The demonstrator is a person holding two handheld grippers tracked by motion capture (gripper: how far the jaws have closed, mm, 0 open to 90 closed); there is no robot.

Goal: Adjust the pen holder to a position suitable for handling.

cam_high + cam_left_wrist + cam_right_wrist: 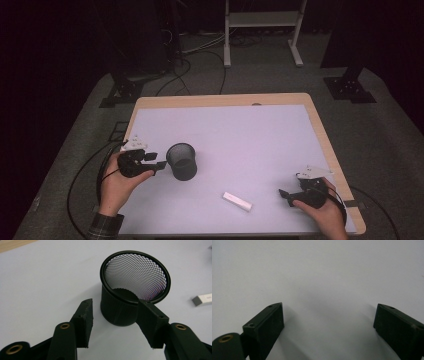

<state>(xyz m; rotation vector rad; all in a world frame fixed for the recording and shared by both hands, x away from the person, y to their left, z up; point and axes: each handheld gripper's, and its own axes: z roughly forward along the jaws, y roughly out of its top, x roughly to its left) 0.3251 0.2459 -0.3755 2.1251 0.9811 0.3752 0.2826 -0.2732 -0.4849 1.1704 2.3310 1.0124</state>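
The mesh cup [181, 161] stands upright on the left half of the worktop [260, 140], mouth up, and the left gripper [156, 161] sits just beside it on the left, pointing straight at its wall. In the left gripper view the cup [120, 310] lies dead ahead between the two jaws: one jaw overlaps its near rim, the other stands clear of the wall, so the jaws are half open with nothing pressed between them. The cup is round, with no long axis to line up; what matters is that it lies directly in front of the left gripper, just past its tips. The right gripper [286, 195] rests well apart near the right front edge, its jaws wide and holding nothing, as the right gripper view [328, 320] shows over bare worktop. A white eraser [237, 201] lies flat between the two hands, nearer the right one, its long axis slanting across the worktop. The left hand is plainly the nearer one for taking the cup.
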